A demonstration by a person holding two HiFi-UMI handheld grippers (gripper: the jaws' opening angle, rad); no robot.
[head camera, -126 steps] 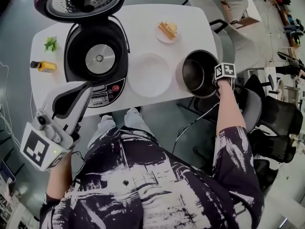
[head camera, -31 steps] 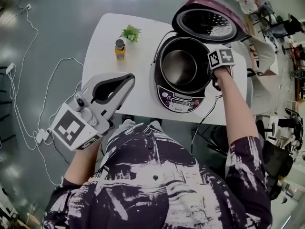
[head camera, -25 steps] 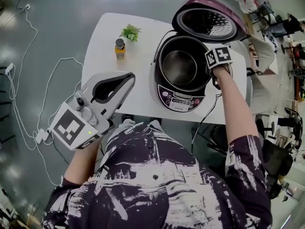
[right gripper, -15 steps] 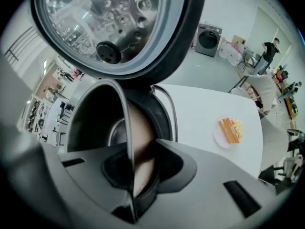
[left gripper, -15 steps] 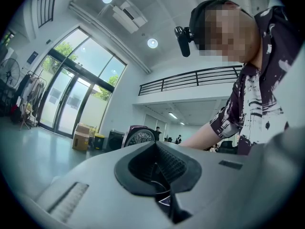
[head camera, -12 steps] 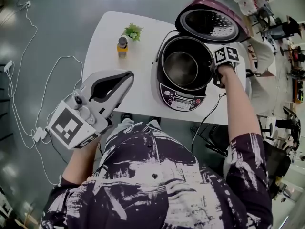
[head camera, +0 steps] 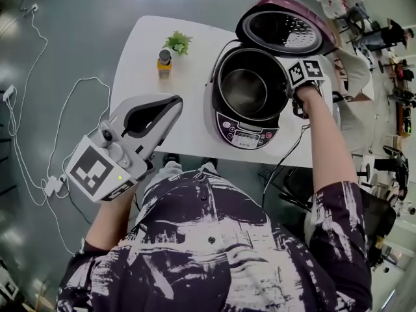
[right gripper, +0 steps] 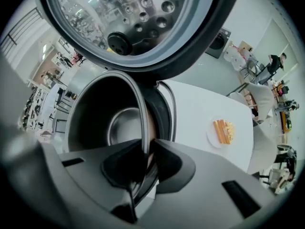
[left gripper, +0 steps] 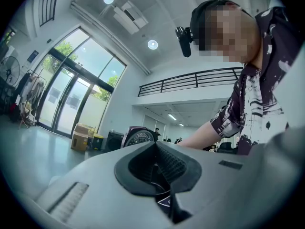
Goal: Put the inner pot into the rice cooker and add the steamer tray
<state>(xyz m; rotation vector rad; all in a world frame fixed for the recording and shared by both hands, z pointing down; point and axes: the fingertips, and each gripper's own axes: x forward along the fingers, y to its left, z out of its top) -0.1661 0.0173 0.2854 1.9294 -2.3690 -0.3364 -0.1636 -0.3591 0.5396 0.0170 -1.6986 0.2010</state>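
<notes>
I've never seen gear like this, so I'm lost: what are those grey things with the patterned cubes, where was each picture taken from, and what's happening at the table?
There is no robot here. A person holds a grey two-jaw gripper in each hand. The overhead picture comes from a camera on the person's head. The other two come from cameras riding on the grippers.

The right gripper points down, closed on the rim of the dark metal inner pot. The pot sits in the open rice cooker, whose purple lid is up. The left gripper is shut, empty and held off the white table.

Also on the table are a small green plant, a yellow bottle with a dark cap and, in the right gripper view, a white plate of orange food.
</notes>
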